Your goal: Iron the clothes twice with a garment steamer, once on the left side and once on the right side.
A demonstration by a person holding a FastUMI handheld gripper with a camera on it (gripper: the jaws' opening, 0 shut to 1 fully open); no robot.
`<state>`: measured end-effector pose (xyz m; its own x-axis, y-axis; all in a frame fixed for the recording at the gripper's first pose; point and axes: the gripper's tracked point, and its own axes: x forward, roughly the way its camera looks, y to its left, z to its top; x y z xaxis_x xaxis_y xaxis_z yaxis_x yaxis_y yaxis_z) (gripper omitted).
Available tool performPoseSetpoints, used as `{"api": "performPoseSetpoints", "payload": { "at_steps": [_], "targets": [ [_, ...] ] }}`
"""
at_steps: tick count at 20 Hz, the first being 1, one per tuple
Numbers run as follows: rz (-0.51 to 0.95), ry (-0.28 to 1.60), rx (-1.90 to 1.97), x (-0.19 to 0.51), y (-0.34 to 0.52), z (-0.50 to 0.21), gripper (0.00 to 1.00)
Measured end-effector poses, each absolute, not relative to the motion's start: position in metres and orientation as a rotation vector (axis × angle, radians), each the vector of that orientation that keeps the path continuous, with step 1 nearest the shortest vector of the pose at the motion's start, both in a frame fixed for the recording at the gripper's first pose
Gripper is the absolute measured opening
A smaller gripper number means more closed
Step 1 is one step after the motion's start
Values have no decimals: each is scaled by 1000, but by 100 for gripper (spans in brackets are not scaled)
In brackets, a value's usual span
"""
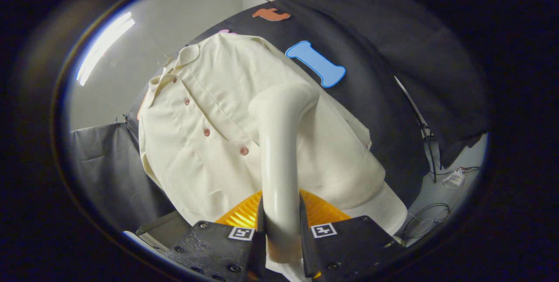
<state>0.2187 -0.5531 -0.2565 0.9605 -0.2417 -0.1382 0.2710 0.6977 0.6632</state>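
Your steamer (281, 142) sits clamped between both fingers of the gripper (281, 238), handle running straight ahead, head bent onto the shirt (196, 142). Shirt hangs just beyond, collar far, hem near. Head looks right of the button placket, so I'd stroke along it. Count: one steamer, one shirt, four buttons (244, 151) visible.

A recording booth is showing here: draped black cloth backdrop (384, 98), plain white wall (174, 33), loose black cables (426, 218) lying on pale floor at right.
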Motion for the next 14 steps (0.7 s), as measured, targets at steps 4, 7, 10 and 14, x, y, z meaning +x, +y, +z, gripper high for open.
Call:
{"api": "performPoseSetpoints", "payload": {
  "at_steps": [4, 7, 10, 14],
  "targets": [
    [-312, 89, 789, 206, -543, -286, 33],
    [-329, 116, 843, 197, -534, -301, 33],
    [-352, 157, 862, 184, -519, -316, 33],
    [-388, 212, 883, 165, -500, -332, 33]
  ]
}}
